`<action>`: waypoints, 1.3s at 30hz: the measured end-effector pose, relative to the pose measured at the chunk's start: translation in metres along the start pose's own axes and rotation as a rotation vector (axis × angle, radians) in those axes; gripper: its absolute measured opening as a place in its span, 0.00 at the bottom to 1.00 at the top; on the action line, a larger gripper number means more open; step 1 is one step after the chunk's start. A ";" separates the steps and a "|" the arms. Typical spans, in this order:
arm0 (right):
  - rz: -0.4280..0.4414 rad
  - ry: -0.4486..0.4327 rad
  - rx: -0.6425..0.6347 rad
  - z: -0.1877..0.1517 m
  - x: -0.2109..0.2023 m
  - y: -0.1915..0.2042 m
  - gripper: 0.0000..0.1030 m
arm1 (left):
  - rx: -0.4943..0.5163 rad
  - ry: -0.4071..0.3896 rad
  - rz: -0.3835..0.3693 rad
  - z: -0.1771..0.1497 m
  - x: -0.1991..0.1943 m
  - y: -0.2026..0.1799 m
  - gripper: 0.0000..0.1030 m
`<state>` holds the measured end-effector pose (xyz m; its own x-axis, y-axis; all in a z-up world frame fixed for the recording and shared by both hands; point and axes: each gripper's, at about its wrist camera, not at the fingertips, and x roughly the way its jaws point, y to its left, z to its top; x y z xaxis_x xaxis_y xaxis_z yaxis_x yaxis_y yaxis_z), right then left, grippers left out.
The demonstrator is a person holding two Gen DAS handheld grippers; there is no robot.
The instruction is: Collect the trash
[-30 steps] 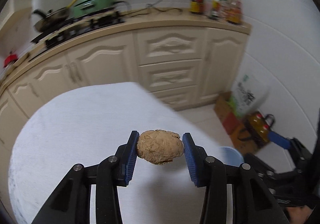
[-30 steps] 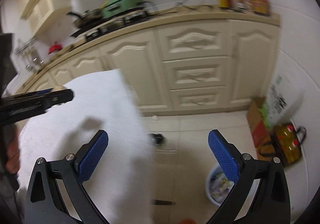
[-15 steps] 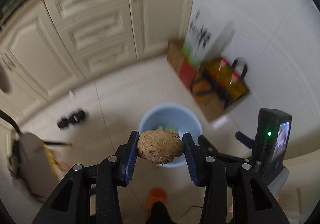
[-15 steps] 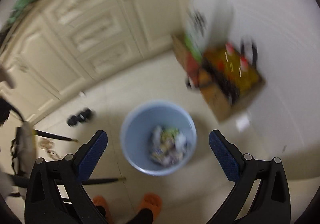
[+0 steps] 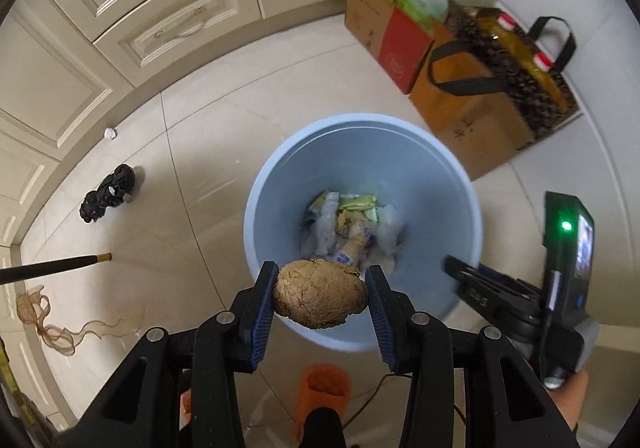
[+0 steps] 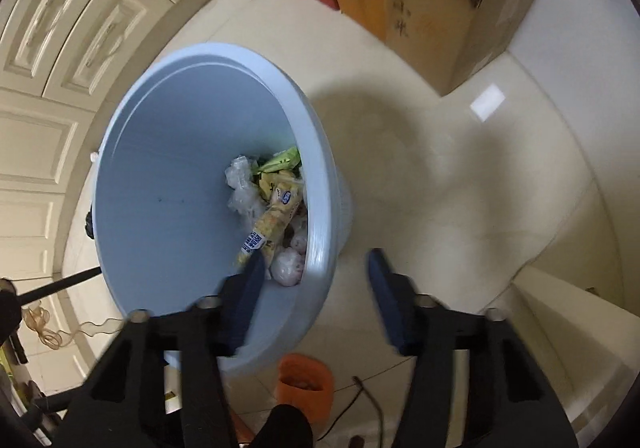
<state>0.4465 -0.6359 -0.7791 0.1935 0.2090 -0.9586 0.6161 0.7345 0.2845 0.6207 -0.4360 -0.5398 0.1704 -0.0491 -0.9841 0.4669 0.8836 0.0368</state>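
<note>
Left gripper (image 5: 320, 290) pinching a brown lumpy ball (image 5: 320, 294) tight between both blue pads, right above the near rim of the blue bin (image 5: 448, 184), at 6 o'clock on the ring. Right gripper (image 6: 314, 278) with pads wide apart, holding nothing, straddling the bin's rim at 3 o'clock. Wrappers (image 5: 352, 226) low in the bottom, lots of room above. Cardboard boxes (image 5: 472, 104) close by at 1 o'clock. Bare floor (image 5: 192, 152) toward 9 o'clock.
</note>
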 end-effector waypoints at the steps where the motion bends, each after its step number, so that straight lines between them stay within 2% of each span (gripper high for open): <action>1: -0.004 0.003 -0.004 0.001 0.001 0.000 0.18 | 0.001 -0.002 0.007 -0.001 0.004 0.000 0.39; 5: 0.022 0.004 0.001 0.003 0.000 -0.003 0.18 | 0.003 -0.001 0.027 0.008 0.043 -0.010 0.39; 8: 0.029 0.001 0.002 0.003 0.003 -0.006 0.18 | 0.005 -0.004 0.032 0.012 0.054 -0.014 0.41; 9: 0.032 0.000 0.004 0.003 0.004 -0.005 0.18 | 0.007 -0.011 0.039 0.012 0.053 -0.015 0.44; 10: 0.035 -0.002 0.008 0.003 0.004 -0.005 0.18 | 0.011 -0.017 0.043 0.011 0.050 -0.016 0.49; 12: 0.039 -0.006 0.010 0.004 0.004 -0.006 0.19 | 0.012 -0.035 0.061 0.007 0.042 -0.016 0.76; 13: 0.038 -0.016 0.017 0.003 0.002 -0.007 0.19 | 0.011 -0.048 0.070 0.001 0.031 -0.014 0.79; 16: 0.031 -0.027 0.028 0.000 -0.009 -0.010 0.30 | 0.005 -0.070 0.074 -0.003 0.014 -0.018 0.80; 18: 0.018 -0.052 0.030 -0.005 -0.024 -0.010 0.54 | -0.012 -0.078 0.049 -0.009 -0.002 -0.019 0.80; 20: 0.024 -0.082 0.035 -0.011 -0.042 -0.010 0.63 | -0.013 -0.105 0.015 -0.018 -0.023 -0.019 0.80; 22: 0.028 -0.103 0.022 -0.019 -0.064 -0.006 0.68 | 0.011 -0.142 0.016 -0.026 -0.048 -0.025 0.80; 24: 0.037 -0.128 0.005 -0.027 -0.085 0.001 0.76 | 0.024 -0.212 -0.005 -0.038 -0.086 -0.028 0.80; 28: 0.077 -0.198 -0.058 -0.053 -0.139 0.029 0.81 | 0.063 -0.364 0.002 -0.069 -0.162 -0.029 0.81; 31: 0.110 -0.258 -0.128 -0.074 -0.179 0.054 0.83 | 0.095 -0.490 0.044 -0.105 -0.221 -0.025 0.85; 33: 0.133 -0.301 -0.177 -0.089 -0.206 0.072 0.88 | 0.092 -0.566 0.083 -0.138 -0.262 -0.015 0.85; 39: 0.171 -0.426 -0.337 -0.147 -0.295 0.128 0.94 | -0.033 -0.677 0.121 -0.238 -0.340 0.027 0.92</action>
<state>0.3556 -0.5084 -0.4619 0.6034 0.1155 -0.7890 0.2844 0.8932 0.3482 0.3686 -0.2844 -0.2460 0.7291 -0.2197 -0.6482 0.3858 0.9142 0.1240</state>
